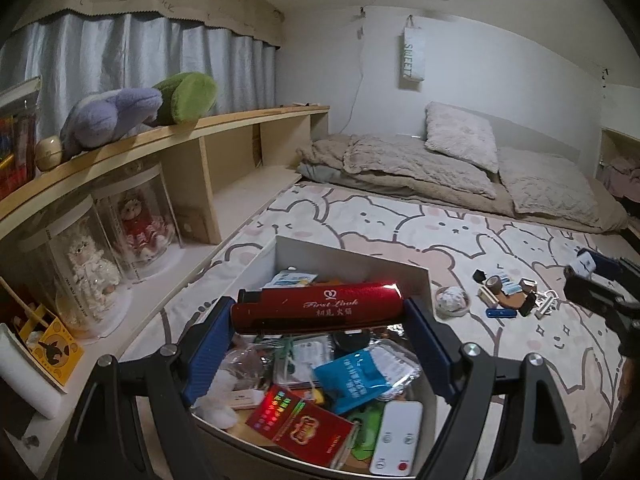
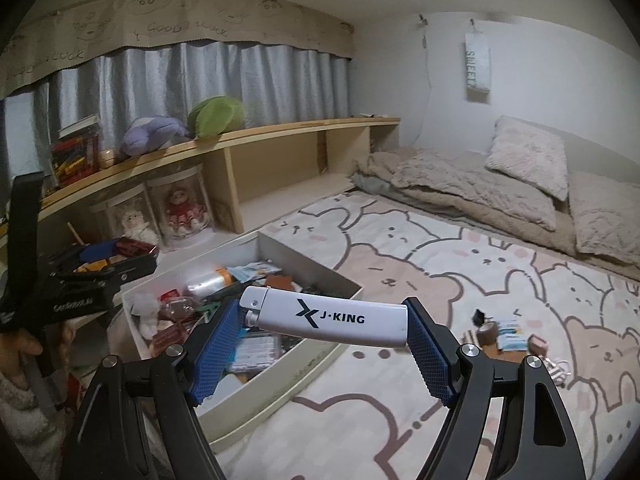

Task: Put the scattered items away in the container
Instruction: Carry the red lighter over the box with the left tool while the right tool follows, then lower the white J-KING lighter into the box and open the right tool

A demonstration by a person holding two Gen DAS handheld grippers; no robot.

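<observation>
The left gripper [image 1: 320,312] clamps a red lighter [image 1: 316,309] lengthwise between its blue pads, one end against each pad. Directly beneath and just ahead of it sits the open white container [image 1: 352,258], already crowded: a red box [image 1: 304,430], a blue packet [image 1: 352,380] and a white remote [image 1: 396,444] lie nearest under the jaws.

The right gripper [image 2: 324,322] pinches a white lighter [image 2: 328,316] marked J-KING the same way, end to end across its pads. From this claw the container [image 2: 312,256] lies below and to the left, its near rim under the left pad; the lighter hangs over the box's right-hand edge. The left gripper [image 2: 92,276] shows further left, over the far side of the box.

Off to the right of both claws, well apart from the box, the scattered items [image 1: 516,294] lie in a small heap on the bear-print mat [image 2: 440,264]: tape rolls, clips and cards, too small to tell apart. A fabric-filled hoop [image 1: 452,300] sits between heap and box.

Beyond, a wooden shelf [image 1: 248,116] carries a purple plush [image 1: 108,118] and a green plush [image 1: 188,96], with bedding [image 1: 460,168] against the far wall.
</observation>
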